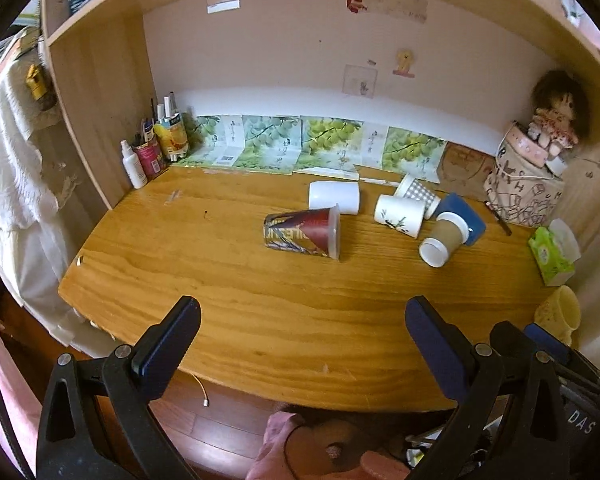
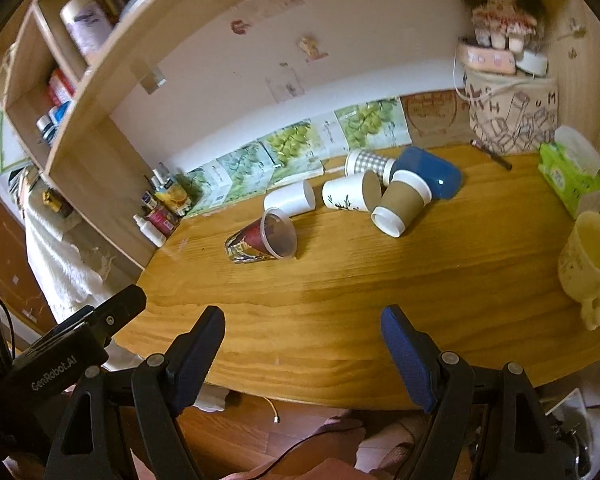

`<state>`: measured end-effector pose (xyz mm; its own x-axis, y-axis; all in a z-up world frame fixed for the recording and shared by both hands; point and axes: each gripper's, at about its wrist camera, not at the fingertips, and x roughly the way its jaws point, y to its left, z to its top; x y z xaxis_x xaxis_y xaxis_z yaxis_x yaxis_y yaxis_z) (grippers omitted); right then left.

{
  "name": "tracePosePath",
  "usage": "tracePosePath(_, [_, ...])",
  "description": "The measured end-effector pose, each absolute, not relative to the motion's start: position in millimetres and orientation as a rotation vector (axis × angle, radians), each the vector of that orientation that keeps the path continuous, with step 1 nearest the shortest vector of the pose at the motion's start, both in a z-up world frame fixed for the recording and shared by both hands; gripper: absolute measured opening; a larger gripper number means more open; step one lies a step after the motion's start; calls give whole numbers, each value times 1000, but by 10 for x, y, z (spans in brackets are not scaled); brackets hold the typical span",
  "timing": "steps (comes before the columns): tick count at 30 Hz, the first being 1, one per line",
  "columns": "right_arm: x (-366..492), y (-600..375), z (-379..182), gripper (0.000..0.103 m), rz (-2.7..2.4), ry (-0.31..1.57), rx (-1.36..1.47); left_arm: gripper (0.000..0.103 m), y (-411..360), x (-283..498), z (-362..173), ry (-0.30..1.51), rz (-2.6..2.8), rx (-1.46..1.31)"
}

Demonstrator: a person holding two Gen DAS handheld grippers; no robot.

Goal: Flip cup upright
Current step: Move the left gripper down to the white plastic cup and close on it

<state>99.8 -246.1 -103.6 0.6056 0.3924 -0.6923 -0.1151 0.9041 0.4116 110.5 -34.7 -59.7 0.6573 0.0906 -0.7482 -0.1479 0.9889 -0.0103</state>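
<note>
Both claws gape empty; red cup [image 1: 302, 233] lies sideways on desk [image 1: 260, 300].

"GenRobot.AI" on left gripper [image 2: 60, 368]; perhaps "DAS".

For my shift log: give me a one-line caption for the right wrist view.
Right gripper hovers open at the desk edge, facing six tipped-over cups; yellow mug stands upright at right.
</note>
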Motion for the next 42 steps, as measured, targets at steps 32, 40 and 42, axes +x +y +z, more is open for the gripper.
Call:
tracePosePath(32, [2625,-1859,-1806,81,199,1188,614,102,-158,3239,-1030,894,-175,525])
tracePosePath(40, [2745,-1699,-1901,81,207,1160,588,102,-261,3561,-1215,909,-304,614])
tracePosePath(42, [2763,-1671,-1901,81,209,1134,573,102,-280,3644,-1271,921,-330,625])
